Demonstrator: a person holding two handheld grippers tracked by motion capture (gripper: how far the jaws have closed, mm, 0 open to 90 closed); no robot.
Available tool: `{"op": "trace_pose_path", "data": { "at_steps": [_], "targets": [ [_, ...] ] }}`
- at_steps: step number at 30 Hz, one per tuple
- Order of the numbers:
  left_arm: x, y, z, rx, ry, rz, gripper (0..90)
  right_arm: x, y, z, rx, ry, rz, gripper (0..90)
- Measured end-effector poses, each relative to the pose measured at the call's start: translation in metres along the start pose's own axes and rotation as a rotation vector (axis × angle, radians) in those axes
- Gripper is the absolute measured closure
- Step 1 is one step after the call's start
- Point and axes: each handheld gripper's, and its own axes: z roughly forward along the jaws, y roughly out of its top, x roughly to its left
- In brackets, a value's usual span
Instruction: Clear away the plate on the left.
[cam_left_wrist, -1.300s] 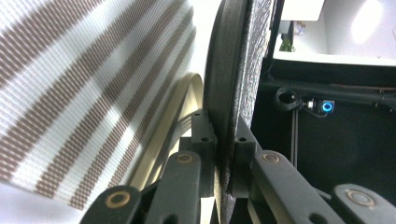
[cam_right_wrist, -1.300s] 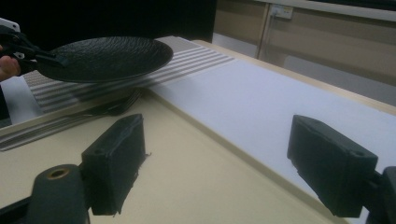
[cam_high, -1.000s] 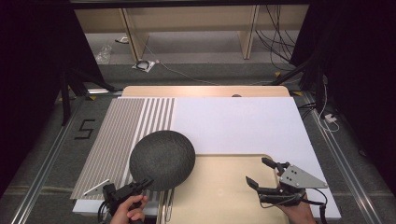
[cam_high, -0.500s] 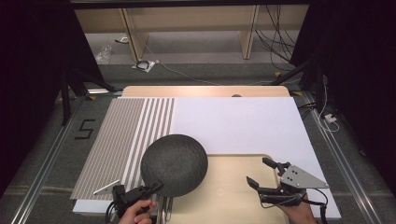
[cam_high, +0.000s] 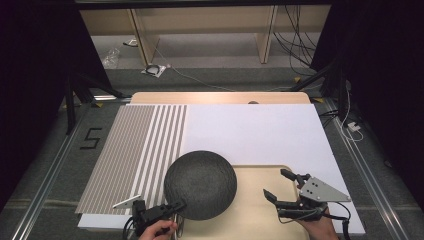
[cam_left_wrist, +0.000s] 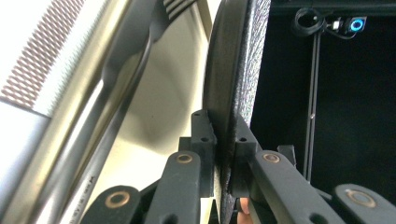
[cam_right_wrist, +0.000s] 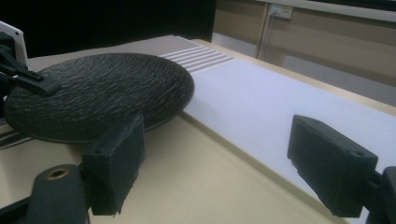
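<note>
1. Now the left claw (cam_high: 176, 206), at the lower left of the high view, is clamped on the near rim of the black plate (cam_high: 200, 184).
2. From that claw the plate reaches up and right in the frame, lifted and tilted over the tan tray (cam_high: 260, 210) and the striped mat (cam_high: 135, 150) on the tabletop.
3. The right claw (cam_high: 277, 185), lower right, is spread wide with nothing between its jaws; the plate lies just left of it.
4. Judging by this, the left hand alone carries the plate; the tray beneath looks like its landing place.
</note>
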Motion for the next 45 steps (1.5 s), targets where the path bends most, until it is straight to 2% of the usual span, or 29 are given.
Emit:
{"op": "trace_pose_path", "data": {
  "at_steps": [12, 19, 29, 45],
  "targets": [
    [0.0, -0.008, 0.013, 0.051, 0.024, 0.031, 83.7, 0.0, 0.0, 0.0, -0.002, 0.0, 0.002, 19.9],
    [-0.001, -0.014, 0.021, 0.092, 0.031, 0.051, 83.8, 0.0, 0.0, 0.0, -0.001, 0.001, 0.002, 19.9],
    [-0.001, -0.026, 0.034, 0.158, 0.062, 0.06, 83.7, 0.0, 0.0, -0.001, -0.001, 0.002, 0.002, 19.9],
    [-0.007, -0.031, 0.05, 0.205, 0.08, 0.091, 83.4, 0.0, 0.0, 0.0, -0.004, 0.002, 0.003, 19.8]
  ]
}}
